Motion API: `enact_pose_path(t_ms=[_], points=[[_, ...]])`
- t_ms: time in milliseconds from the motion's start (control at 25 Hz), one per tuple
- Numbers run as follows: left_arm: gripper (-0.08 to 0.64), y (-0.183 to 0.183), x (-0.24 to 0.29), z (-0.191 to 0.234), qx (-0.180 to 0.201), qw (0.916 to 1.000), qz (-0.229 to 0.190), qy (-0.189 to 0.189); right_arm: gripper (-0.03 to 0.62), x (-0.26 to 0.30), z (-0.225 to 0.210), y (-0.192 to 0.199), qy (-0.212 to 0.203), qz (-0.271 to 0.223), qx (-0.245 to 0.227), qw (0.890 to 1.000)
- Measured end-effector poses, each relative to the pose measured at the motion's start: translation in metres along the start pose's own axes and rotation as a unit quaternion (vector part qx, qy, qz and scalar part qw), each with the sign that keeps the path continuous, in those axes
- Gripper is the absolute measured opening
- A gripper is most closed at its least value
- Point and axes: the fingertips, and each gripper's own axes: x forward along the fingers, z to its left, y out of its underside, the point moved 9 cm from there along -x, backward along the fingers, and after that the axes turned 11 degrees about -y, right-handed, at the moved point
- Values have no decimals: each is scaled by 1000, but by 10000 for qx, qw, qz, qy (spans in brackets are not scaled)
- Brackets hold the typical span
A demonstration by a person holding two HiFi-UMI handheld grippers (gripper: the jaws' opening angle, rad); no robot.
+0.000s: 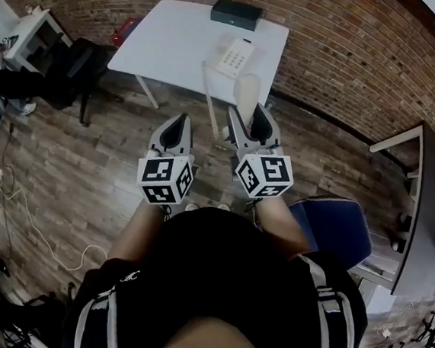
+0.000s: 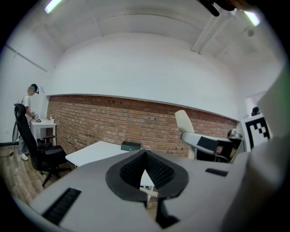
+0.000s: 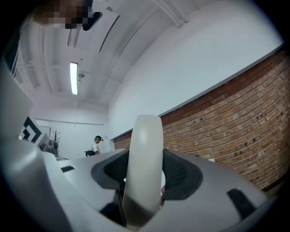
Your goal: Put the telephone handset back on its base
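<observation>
Here the right gripper (image 3: 144,174) has its jaws spread wide and pressed on either side of the cream telephone handset (image 3: 145,136), which stands upright between the pads. The handset is held off the white table (image 1: 169,42), on the near side of the phone base (image 1: 235,56) that sits on it. The left gripper (image 2: 145,156) has its jaws closed together, tips touching, with nothing held.

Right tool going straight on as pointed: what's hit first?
Likely the white table near the phone base, handset leading; height unclear, it may pass over toward the brick wall.
</observation>
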Motion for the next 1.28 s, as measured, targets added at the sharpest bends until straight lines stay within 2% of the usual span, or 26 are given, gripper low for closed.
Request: enact_pose_path(t_ms=[240, 560, 960, 1280], points=[[-5, 0, 6, -12, -59, 9997, -80, -215, 204, 11, -24, -6, -93, -159, -107, 9998], [-5, 7, 23, -17, -147, 9989, -117, -419, 202, 28, -52, -1, -181, -114, -161, 9996], [-5, -1, 70, -5, -116, 9989, -237, -395, 202, 69, -74, 5, -307, -71, -221, 9993], [-5, -11, 114, 20, -130, 9991, -253, -325, 202, 114, -90, 16, -202, 94, -279, 9994]])
